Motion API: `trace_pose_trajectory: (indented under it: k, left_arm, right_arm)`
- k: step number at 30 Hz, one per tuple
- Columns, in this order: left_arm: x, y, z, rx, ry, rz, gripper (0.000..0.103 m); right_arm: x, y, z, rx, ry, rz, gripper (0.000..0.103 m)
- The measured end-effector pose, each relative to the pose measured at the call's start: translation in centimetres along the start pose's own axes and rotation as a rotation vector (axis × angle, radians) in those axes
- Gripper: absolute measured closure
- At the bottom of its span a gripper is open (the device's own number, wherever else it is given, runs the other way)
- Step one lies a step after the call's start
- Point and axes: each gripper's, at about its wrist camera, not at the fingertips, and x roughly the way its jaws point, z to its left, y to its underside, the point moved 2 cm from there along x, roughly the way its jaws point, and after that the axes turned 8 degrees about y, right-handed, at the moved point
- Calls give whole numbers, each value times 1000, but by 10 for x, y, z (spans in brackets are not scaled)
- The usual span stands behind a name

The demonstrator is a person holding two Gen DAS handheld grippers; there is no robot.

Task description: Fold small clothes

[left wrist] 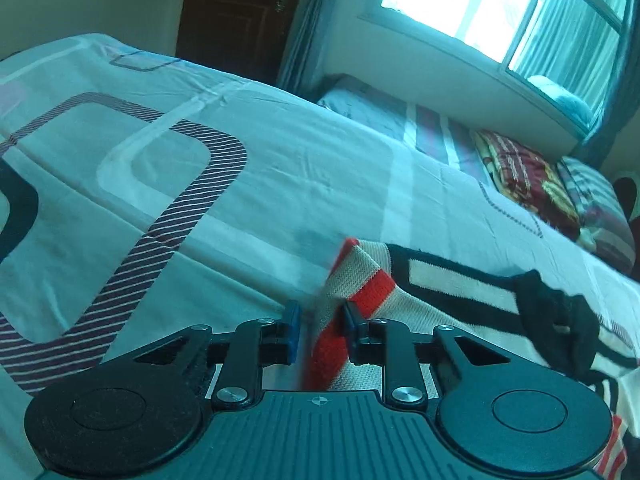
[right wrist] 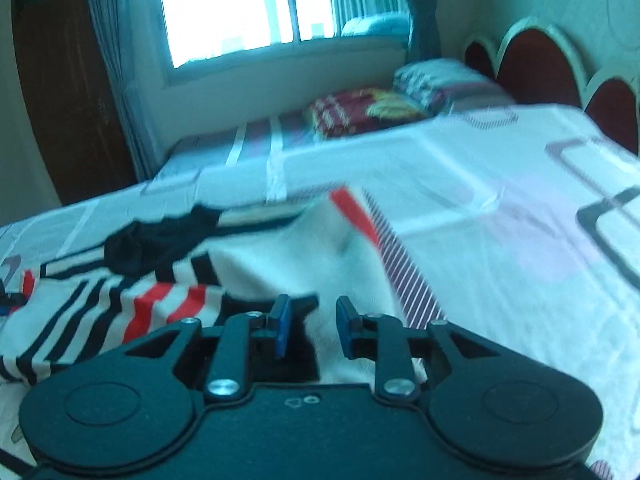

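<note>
Striped knit garment point(left wrist: 440, 280), cream with red and black bands, spread on patterned bed sheet point(left wrist: 240, 160). Red-striped edge pinched between left tool point(left wrist: 320, 332) pads. Right tool point(right wrist: 310, 328) slightly spread above cream cloth, gripping nothing. No readable writing or labels.

No legible text, label, brand, number or sign appears in either wrist view; the bed sheet point(left wrist: 280, 168) and the striped garment point(left wrist: 440, 280) carry only patterns, no lettering.
</note>
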Motion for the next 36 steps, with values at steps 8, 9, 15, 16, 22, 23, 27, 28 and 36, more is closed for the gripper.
trace_pose_trajectory:
  k: [8, 9, 15, 16, 22, 23, 27, 28, 36]
  left_arm:
    - [-71, 33, -35, 94, 103, -10, 78]
    - [-76, 44, -41, 123, 120, 6, 78]
    - [-91, 94, -44, 294, 73, -13, 78]
    - [-94, 96, -43, 303, 66, -16, 78]
    - [-112, 80, -47, 225, 88, -22, 77]
    - [-112, 82, -52, 232, 100, -16, 77]
    - [-100, 101, -60, 258, 90, 30, 77]
    - [-100, 105, -57, 258, 96, 15, 77]
    - [-111, 102, -52, 240, 89, 21, 77]
  right_arm:
    - [5, 11, 42, -100, -161, 78, 78]
    - [6, 14, 47, -114, -172, 92, 78]
    - [13, 35, 54, -247, -171, 117, 78]
    - [13, 34, 51, -240, -166, 120, 78]
    - [-3, 17, 56, -198, -192, 102, 75]
    - [-6, 16, 62, -198, -208, 100, 75]
    - [-7, 22, 86, -241, -235, 109, 75]
    - [-3, 28, 89, -267, -211, 123, 74]
    - [3, 31, 63, -265, -201, 148, 74]
